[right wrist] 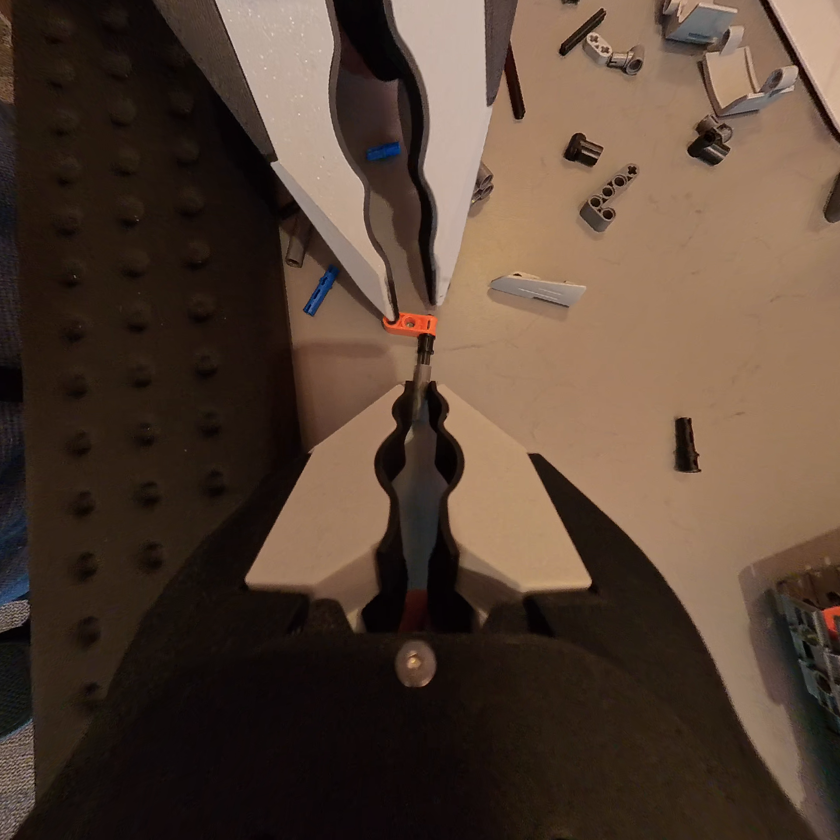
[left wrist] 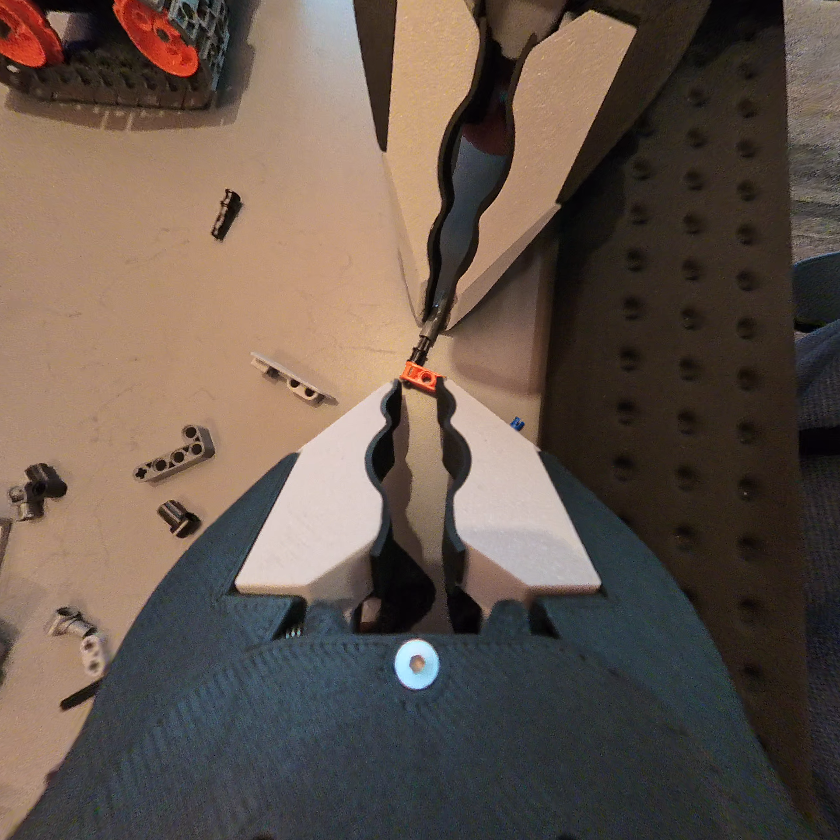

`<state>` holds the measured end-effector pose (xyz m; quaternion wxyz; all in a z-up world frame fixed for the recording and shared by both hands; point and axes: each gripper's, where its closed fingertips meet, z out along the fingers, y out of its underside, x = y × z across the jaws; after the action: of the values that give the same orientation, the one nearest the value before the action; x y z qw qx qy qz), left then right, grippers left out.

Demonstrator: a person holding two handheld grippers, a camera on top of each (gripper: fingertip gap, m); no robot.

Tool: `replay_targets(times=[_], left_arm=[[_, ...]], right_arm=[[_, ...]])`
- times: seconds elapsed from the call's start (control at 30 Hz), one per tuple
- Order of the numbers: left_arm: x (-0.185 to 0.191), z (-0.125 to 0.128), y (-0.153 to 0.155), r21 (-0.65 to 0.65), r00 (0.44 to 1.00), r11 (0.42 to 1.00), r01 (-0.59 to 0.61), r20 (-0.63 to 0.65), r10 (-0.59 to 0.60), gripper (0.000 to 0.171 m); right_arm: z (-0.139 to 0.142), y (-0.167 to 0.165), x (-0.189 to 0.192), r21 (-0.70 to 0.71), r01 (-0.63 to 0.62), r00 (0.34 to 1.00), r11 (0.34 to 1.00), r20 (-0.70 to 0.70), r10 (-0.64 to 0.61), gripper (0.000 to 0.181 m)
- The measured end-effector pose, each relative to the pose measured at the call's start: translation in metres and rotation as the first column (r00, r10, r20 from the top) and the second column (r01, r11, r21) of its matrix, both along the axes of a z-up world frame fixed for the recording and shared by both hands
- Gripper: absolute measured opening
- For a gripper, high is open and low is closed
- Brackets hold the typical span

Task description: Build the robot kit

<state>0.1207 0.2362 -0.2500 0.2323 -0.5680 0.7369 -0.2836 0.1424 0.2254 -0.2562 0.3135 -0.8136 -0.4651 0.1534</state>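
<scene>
upper left: wheeled brick model [left wrist: 113,50] with orange wheels, on the bench [left wrist: 136,295].
left: loose black pin [left wrist: 226,213], grey l-shaped beam [left wrist: 175,454].
centre: left claw [left wrist: 419,384] narrow, pinching orange connector [left wrist: 421,375]; right claw [right wrist: 418,386] narrow, gripping dark pin [right wrist: 422,359], tip touching connector.
right: dark studded mat [left wrist: 682,318].

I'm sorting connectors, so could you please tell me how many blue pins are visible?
2. One blue pin lies beside the studded mat; the other shows through the gap between the fingers of the left hand-held gripper. Others may be hidden beneath the grippers.
</scene>
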Motion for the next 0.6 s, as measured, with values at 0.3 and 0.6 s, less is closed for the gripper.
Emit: replay_targets(times=[0.3, 0.6], left_arm=[[-0.0020, 0.0006, -0.0010, -0.046, 0.999, 0.998, -0.039, -0.015, 0.038, 0.011], [-0.0056, -0.0061, -0.0063, -0.116, 0.997, 0.992, -0.057, -0.062, 0.050, 0.017]], right_arm=[[-0.0003, 0.0006, -0.0009, 0.005, -0.008, 1.000, 1.000, 0.004, 0.008, 0.004], [-0.0003, 0.0013, -0.0014, -0.002, -0.012, 1.000, 1.000, -0.001, 0.012, 0.003]])
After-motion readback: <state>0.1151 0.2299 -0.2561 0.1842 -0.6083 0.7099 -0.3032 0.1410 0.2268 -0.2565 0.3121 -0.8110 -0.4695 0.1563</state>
